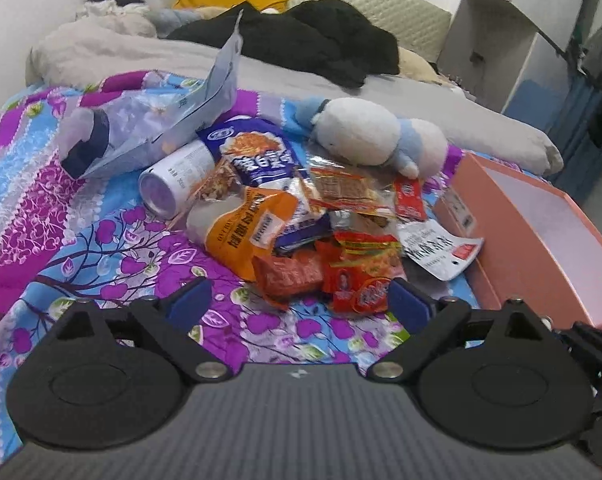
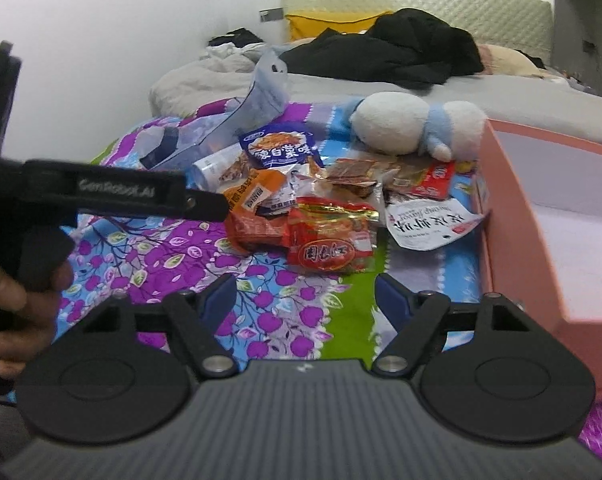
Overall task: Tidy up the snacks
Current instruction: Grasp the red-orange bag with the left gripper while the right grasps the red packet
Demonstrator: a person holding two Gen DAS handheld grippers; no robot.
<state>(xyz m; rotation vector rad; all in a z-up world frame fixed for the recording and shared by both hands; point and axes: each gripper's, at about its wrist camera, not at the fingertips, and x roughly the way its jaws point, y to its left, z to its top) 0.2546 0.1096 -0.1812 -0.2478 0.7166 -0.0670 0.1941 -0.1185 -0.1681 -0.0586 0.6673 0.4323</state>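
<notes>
Snacks (image 1: 301, 216) heaped mid-frame on quilt (image 1: 101, 256); pink box (image 2: 541, 264) waits empty at right edge for sorting. Left gripper (image 1: 297, 304), right gripper (image 2: 305, 300) hover near pile, jaws spread, grasping nothing.

Bare quilt (image 2: 293, 296) in front of both grippers, free lane to 12 o'clock up to snack pile (image 1: 325, 232). Pink box (image 1: 541, 240) walls off 2–3 o'clock; open top, empty inside. Plush (image 1: 381, 136) sits behind pile at 1 o'clock. Can (image 1: 173, 184) + clear bag (image 1: 173, 120) block 10–11. In right-wrist view, left gripper body (image 2: 113, 192) crosses at 9–10. 8–9 o'clock quilt clear.
</notes>
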